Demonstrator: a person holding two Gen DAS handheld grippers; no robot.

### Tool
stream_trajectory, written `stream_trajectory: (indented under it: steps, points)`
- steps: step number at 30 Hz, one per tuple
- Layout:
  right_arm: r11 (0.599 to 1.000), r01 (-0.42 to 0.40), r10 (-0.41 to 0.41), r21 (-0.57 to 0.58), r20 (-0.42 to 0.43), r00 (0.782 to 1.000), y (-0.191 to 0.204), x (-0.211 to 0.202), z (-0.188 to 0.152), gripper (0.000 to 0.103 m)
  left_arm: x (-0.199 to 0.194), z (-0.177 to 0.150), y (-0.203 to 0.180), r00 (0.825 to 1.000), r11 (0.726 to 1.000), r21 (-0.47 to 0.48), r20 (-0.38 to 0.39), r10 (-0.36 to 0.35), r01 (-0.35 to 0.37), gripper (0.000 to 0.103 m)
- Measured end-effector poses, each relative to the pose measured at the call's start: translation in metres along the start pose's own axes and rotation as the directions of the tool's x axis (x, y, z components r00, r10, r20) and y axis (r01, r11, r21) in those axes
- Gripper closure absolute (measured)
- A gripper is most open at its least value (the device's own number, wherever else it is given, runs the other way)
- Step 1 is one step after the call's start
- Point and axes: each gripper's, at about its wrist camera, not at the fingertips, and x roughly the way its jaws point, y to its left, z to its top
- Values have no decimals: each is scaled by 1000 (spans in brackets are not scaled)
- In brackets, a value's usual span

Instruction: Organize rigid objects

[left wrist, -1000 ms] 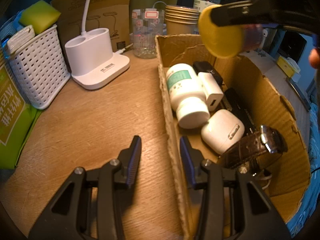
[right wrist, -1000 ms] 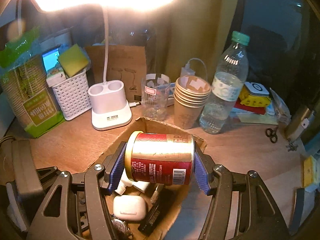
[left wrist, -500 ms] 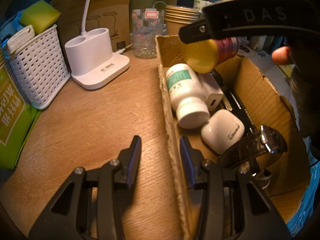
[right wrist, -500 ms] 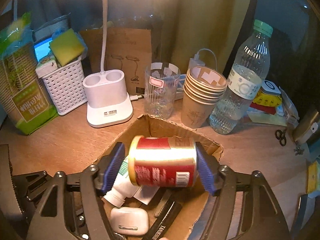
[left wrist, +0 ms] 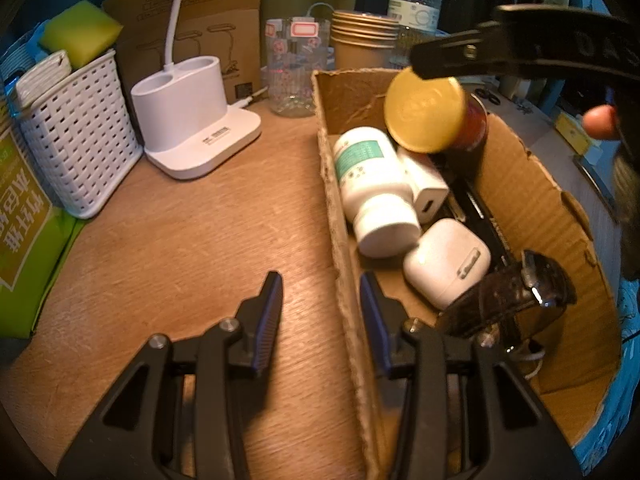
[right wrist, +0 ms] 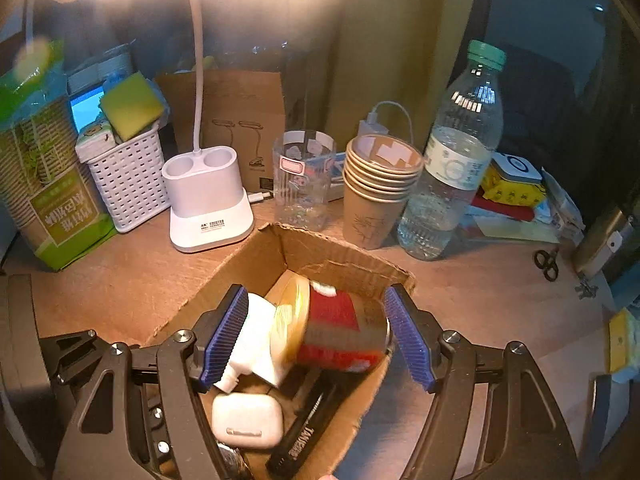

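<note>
Right gripper: spread, clear of red can (blurred) in cardboard box.
Left gripper: spread, straddling box wall.

One can, two bottles, six cups.

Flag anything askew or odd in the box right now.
The red can sits tilted and motion-blurred between the open right gripper, leaning on the white bottle, apparently just released. The cardboard box has ragged, torn edges.
</note>
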Motion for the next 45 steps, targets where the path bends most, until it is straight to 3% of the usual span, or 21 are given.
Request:
stream_trajectory:
  steps: [21,29,33,38,45]
  points:
    - [999,-6,5,41,35,999,-23,-35,-30,29,-2,-1,-2,1000,1000,-4,4,23,-23,59]
    - [999,9,-12,43,66,998,-35,-60,-41,29,-3,3,-9,998,998,9,2,64,-64,59]
    - [998,25,-29,53,77,997,-43,-73,-48,29,-13,8,-17,995,995,24,27,94,-95,59]
    - [997,40,-46,67,96,994,-51,-89,-56,29,-33,16,-19,990,992,3,71,122,-123,51]
    - [995,59,-69,82,126,990,-56,-116,-65,29,-70,24,-26,982,992,-14,140,128,-127,50]
